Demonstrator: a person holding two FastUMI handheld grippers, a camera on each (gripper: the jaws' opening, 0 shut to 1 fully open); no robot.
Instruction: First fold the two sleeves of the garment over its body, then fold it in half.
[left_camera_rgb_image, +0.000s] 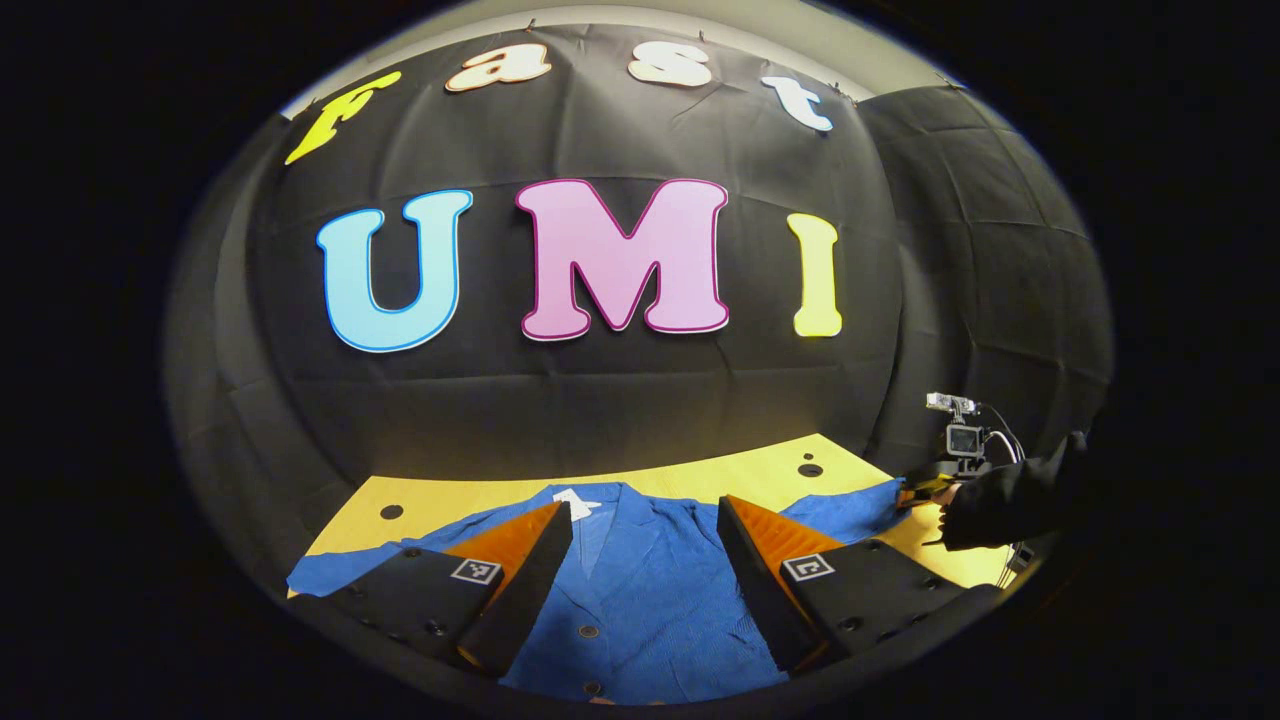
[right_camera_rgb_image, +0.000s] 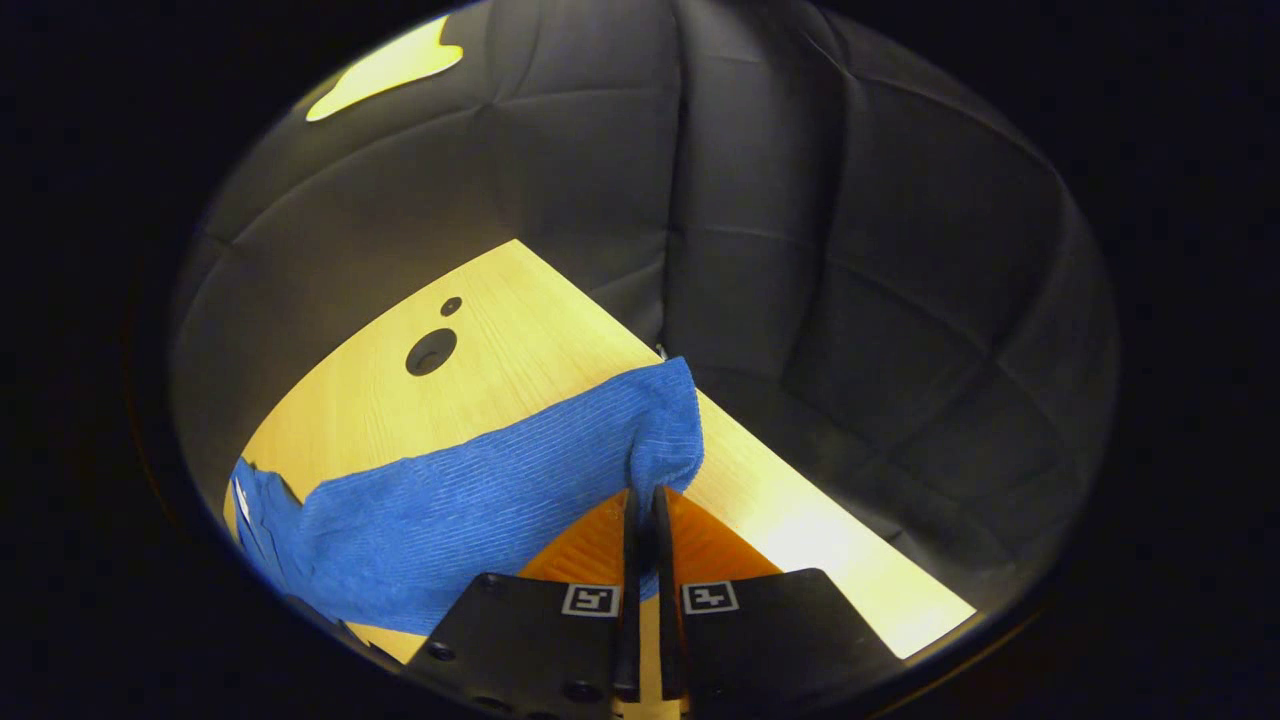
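A blue button-front garment (left_camera_rgb_image: 640, 590) lies flat on the wooden table (left_camera_rgb_image: 700, 475), collar toward the wall, sleeves spread to either side. My left gripper (left_camera_rgb_image: 645, 515) hovers open above its chest, nothing between the fingers. At the far right in the left gripper view, a person's dark sleeve (left_camera_rgb_image: 1010, 495) holds the other gripper at the right cuff. In the right gripper view, the right sleeve (right_camera_rgb_image: 480, 500) stretches across the table and its cuff end (right_camera_rgb_image: 665, 430) is lifted. My right gripper (right_camera_rgb_image: 646, 492) is shut on the sleeve cuff, both fingers pinching the fabric.
The table (right_camera_rgb_image: 500, 350) has round holes (right_camera_rgb_image: 431, 351) near its far edge and ends close to the black cloth wall. In the left gripper view, holes (left_camera_rgb_image: 810, 469) also show at the back of the tabletop. The table's right edge runs just beyond the lifted cuff.
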